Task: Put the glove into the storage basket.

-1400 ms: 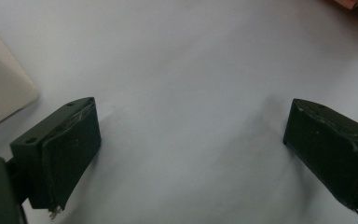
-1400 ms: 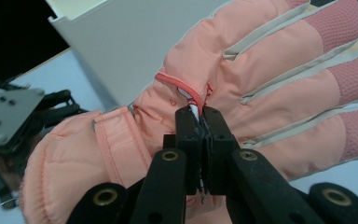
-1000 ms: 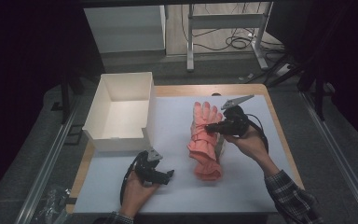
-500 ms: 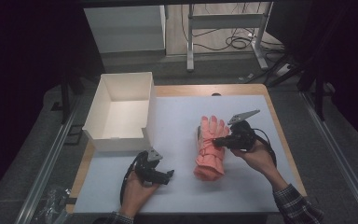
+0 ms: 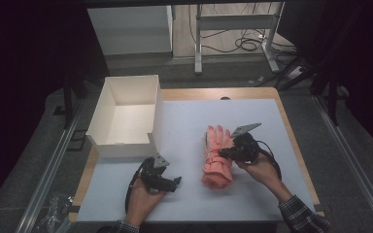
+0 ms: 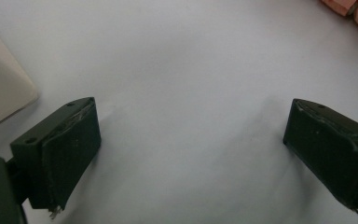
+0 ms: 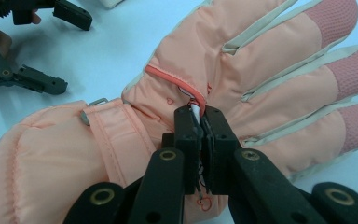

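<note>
- Dark room surrounds a wooden table (image 5: 298,145) covered by a pale, smooth sheet (image 5: 189,126); cables lie on the floor at the top of the high view.
- At the right of centre in the high view lies a salmon-pink glove (image 5: 216,158). Its long axis runs nearly up and down the frame, fingers toward the top, cuff toward the bottom.
- Seen from the right gripper view, the glove (image 7: 242,79) is padded, quilted fabric with cream seams between the fingers, rough darker-pink patches on the fingertips, a strap with a metal buckle (image 7: 98,103) across the wrist, and a red-edged zip on its back.
- Coming in from the glove's right side in the high view, the right gripper (image 5: 222,153) has its jaws pinched almost together on a small white tab at the zip's end (image 7: 195,109), near the middle of the glove's back.
- Resting at the lower left of the sheet, well apart from the glove, the left gripper (image 5: 177,182) has its jaws spread wide over bare sheet, nothing between them.
- An open white cardboard box (image 5: 108,114) with straight walls sits at the upper left.
</note>
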`<state>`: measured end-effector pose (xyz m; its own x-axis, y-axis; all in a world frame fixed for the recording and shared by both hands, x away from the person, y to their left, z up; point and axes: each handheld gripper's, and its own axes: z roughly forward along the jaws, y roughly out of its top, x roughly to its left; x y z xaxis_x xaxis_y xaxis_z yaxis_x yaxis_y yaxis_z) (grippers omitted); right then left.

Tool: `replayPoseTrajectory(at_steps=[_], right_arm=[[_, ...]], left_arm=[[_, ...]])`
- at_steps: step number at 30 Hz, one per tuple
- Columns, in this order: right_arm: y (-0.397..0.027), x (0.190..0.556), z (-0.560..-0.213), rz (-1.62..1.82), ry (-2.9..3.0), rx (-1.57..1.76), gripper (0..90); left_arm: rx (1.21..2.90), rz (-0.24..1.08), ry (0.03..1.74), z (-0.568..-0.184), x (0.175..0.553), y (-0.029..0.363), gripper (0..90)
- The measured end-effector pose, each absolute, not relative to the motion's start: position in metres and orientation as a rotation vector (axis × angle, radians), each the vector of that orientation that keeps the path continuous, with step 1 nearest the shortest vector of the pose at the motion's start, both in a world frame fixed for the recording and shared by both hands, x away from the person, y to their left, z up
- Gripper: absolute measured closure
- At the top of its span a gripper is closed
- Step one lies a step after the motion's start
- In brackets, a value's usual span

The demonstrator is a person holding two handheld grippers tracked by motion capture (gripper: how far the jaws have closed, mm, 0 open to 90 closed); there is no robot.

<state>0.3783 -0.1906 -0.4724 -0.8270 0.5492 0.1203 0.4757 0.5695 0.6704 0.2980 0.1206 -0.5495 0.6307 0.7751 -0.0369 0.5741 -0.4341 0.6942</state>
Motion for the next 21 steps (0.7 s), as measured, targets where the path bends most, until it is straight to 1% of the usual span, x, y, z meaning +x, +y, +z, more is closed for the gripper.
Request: replayPoseTrajectory(at_steps=[2,5,7,8,11,17,21], right_arm=[[-0.191,0.378,-0.473,1.108,2.691,0.886,84.5],[-0.192,0.376,-0.472,1.114,2.675,0.877,76.0],[-0.193,0.374,-0.468,1.129,2.658,0.866,68.9],[-0.193,0.374,-0.468,1.129,2.658,0.866,68.9],[-0.198,0.371,-0.457,1.190,2.623,0.861,60.4],[-0.211,0.365,-0.443,1.213,2.538,0.845,59.2],[-0.224,0.361,-0.444,1.206,2.505,0.864,60.5]], left_arm=[[2.166,0.377,1.050,-0.549,0.298,0.121,3.9],[2.165,0.377,1.049,-0.549,0.298,0.121,3.9],[2.162,0.377,1.051,-0.550,0.298,0.120,3.9],[2.162,0.377,1.051,-0.550,0.298,0.120,3.9],[2.162,0.380,1.050,-0.550,0.298,0.120,3.9],[2.157,0.379,1.053,-0.550,0.298,0.120,3.9],[2.163,0.379,1.050,-0.550,0.298,0.120,3.9]])
